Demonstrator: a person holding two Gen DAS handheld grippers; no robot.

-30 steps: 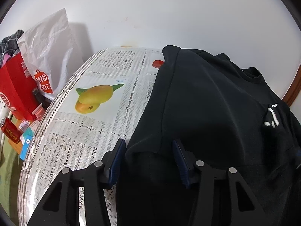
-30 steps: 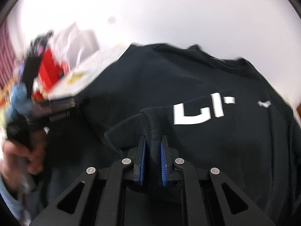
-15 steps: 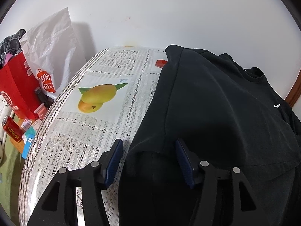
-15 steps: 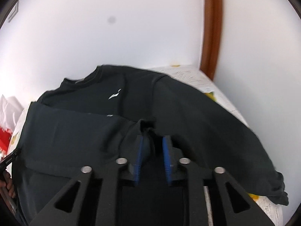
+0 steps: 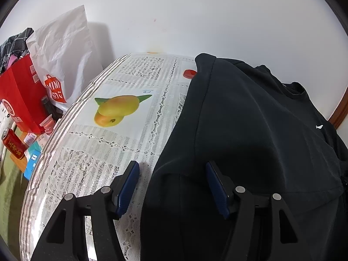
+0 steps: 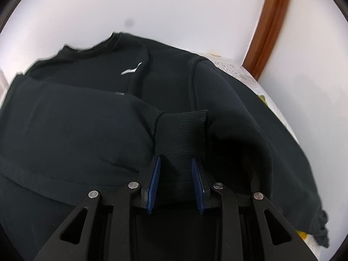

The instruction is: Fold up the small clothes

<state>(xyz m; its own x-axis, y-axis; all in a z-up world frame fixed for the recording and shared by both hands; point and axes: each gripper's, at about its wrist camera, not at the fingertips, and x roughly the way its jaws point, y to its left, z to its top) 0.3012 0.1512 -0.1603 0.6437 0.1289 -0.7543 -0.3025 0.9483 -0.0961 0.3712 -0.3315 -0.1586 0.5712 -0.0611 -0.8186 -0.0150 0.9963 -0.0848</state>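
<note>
Left gripper (image 5: pixel 171 187): 6 o'clock of the left wrist view; jaws spread wide, blue pads apart, nothing pinched. Left pad over the lace cloth, right pad over dark fabric.
Right gripper (image 6: pixel 175 183): 6 o'clock of the right wrist view; jaws parted, with a ribbed cuff (image 6: pixel 181 134) lying between the pads. Cannot tell whether the pads touch it.
Black sweatshirt (image 5: pixel 250 134): spread on the table from 6 to 2 o'clock in the left wrist view. Its left edge runs just beside the left pad. A sleeve is folded in across the chest (right wrist view).
Logo (image 6: pixel 130 70): small white mark on the chest, 11 o'clock, right wrist view.
Collar (image 6: pixel 91 50): far end, near the wall.
Table (image 5: pixel 91 152): lace-pattern cover with a mango print (image 5: pixel 117 111) at 10 o'clock, well apart from the garment.
Red cap (image 5: pixel 189 73): far end, touching the sweatshirt's edge.
Red bag (image 5: pixel 20 100): off the table, 9 o'clock.
White bag (image 5: pixel 63 50): behind it, 10 o'clock.
Red can (image 5: pixel 13 146): below the bags.
</note>
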